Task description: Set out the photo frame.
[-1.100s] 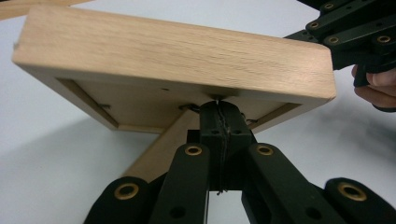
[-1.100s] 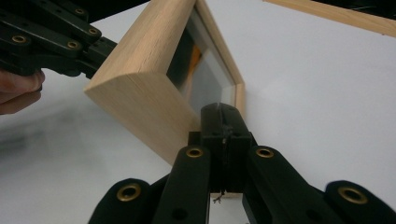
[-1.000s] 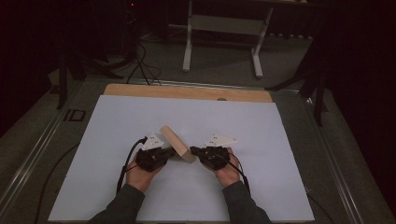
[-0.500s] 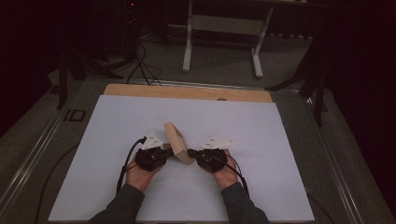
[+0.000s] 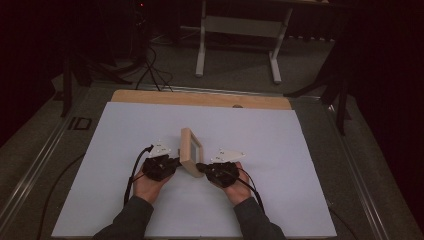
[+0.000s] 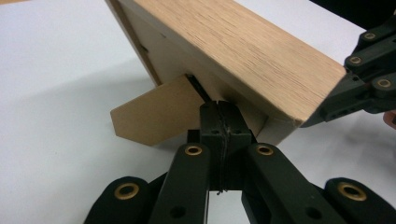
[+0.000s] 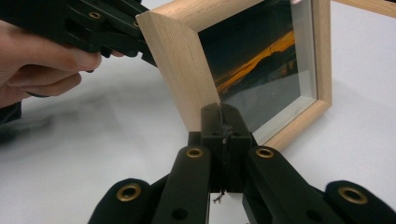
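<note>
A light wooden picture frame (image 5: 191, 150) stands on edge on the white table top (image 5: 280, 150), leaning a little. In the right gripper view its glass front (image 7: 266, 65) holds a dark sunset picture. The left gripper view looks at its back (image 6: 243, 51) and a cardboard easel flap (image 6: 152, 112). My left gripper (image 5: 175, 162) (image 6: 219, 109) is shut, with its tips against the frame's back at the near lower corner. Shut as well, my right gripper (image 5: 199, 166) (image 7: 220, 112) touches the frame's near edge from the front side. Neither gripper clamps the frame.
A wooden strip (image 5: 200, 99) runs along the table's far edge. Beyond it a white desk frame (image 5: 237, 30) and cables (image 5: 150, 65) stand on the dark floor. Cables (image 5: 131, 175) trail back from both grippers toward the forearms.
The frame has been tipped from a low lean to a more upright stand between the two grippers. Both hands stayed almost in place.
</note>
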`<action>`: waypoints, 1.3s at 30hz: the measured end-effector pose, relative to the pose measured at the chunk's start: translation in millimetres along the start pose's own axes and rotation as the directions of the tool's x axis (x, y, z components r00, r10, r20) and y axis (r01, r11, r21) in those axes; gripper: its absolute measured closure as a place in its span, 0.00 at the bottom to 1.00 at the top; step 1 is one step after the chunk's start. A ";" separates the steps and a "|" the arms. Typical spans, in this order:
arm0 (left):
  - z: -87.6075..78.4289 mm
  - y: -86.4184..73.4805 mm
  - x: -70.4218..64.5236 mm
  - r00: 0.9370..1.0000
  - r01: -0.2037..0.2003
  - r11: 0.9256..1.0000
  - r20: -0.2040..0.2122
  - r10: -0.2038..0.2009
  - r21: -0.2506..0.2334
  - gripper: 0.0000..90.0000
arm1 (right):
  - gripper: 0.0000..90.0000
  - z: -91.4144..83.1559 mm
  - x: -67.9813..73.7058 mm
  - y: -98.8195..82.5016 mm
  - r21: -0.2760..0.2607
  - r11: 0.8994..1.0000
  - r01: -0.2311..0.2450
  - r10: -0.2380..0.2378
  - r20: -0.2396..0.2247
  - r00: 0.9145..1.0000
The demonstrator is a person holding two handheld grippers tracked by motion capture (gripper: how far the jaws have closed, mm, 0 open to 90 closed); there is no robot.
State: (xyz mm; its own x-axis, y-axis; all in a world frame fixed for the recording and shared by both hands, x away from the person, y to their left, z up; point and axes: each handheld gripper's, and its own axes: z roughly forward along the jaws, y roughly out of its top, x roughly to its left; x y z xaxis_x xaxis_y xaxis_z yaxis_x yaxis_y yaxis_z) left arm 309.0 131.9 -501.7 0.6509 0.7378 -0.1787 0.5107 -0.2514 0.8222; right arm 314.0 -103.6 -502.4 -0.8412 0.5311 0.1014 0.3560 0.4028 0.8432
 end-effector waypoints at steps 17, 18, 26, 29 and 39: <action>1.9 -2.3 6.1 1.000 0.015 1.000 -0.009 -0.015 0.011 1.00 | 1.00 6.0 8.1 2.1 -0.001 1.000 0.012 -0.012 -0.013 1.000; 1.9 -2.7 7.0 1.000 0.018 1.000 -0.009 -0.018 0.013 1.00 | 1.00 6.6 8.9 2.2 -0.001 1.000 0.014 -0.014 -0.013 1.000; 2.3 -4.1 10.3 0.999 0.032 0.999 -0.011 -0.032 0.015 1.00 | 0.99 10.1 13.1 3.5 -0.001 1.000 0.022 -0.022 -0.022 1.000; 1.9 -5.3 12.5 0.999 0.040 0.999 -0.012 -0.040 0.012 0.99 | 0.96 11.9 15.2 4.2 -0.003 0.999 0.032 -0.032 -0.021 0.999; -10.8 -5.9 19.2 0.995 0.074 0.997 -0.066 -0.075 -0.025 0.81 | 0.84 3.1 9.4 6.3 -0.012 1.000 0.024 -0.024 0.017 1.000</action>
State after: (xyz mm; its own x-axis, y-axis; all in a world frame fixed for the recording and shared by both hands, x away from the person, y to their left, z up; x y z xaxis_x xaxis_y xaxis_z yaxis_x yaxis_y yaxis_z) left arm 312.4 154.3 -504.1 0.5724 0.7942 -0.2039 0.5428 -0.1806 0.8202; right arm 309.7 -93.8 -497.8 -0.8425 0.5339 0.0721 0.3304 0.4063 0.8519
